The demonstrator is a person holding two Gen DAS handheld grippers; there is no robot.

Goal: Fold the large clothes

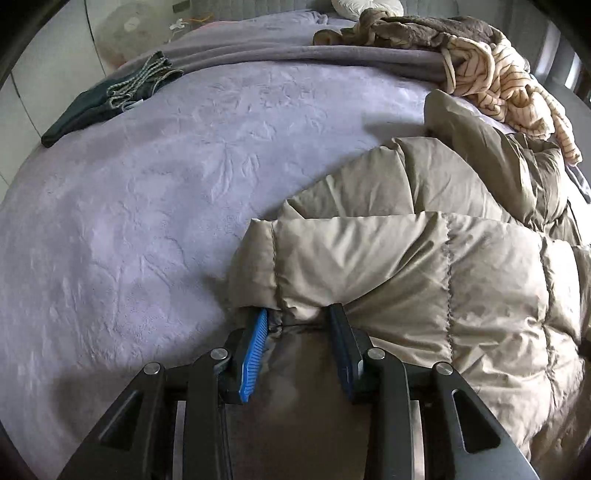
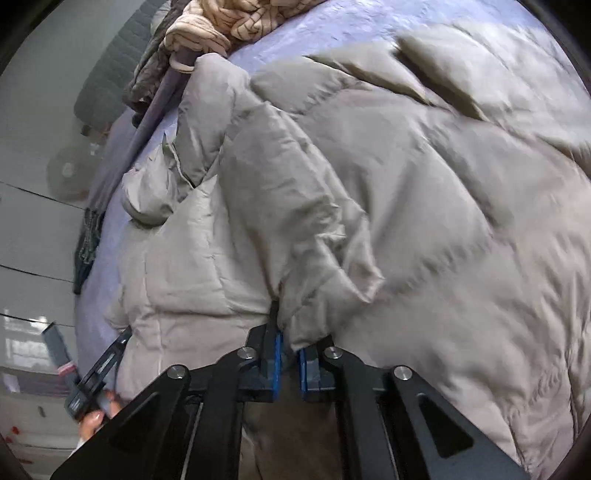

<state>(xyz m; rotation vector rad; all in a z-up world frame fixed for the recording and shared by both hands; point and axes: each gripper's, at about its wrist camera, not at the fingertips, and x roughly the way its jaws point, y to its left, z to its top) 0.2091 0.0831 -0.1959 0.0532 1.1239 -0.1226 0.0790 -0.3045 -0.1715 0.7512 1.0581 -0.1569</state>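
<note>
A large beige quilted puffer coat (image 1: 424, 266) lies on a lilac bedspread (image 1: 129, 221). My left gripper (image 1: 297, 317) has its blue-padded fingers spread around the coat's near edge, with fabric bunched between them; the jaws stand wide apart. In the right wrist view the coat (image 2: 369, 184) fills most of the frame. My right gripper (image 2: 290, 339) is shut on a fold of the coat's edge, its pads close together with fabric pinched between them. The left hand-held gripper (image 2: 99, 373) shows at the lower left of that view.
A dark folded garment with a woven strap (image 1: 110, 99) lies at the far left of the bed. A striped cream garment (image 1: 502, 81) and a brown fleece one (image 1: 406, 29) are heaped at the far right, by a white pillow (image 1: 365, 7). A fan (image 2: 68, 177) stands beyond the bed.
</note>
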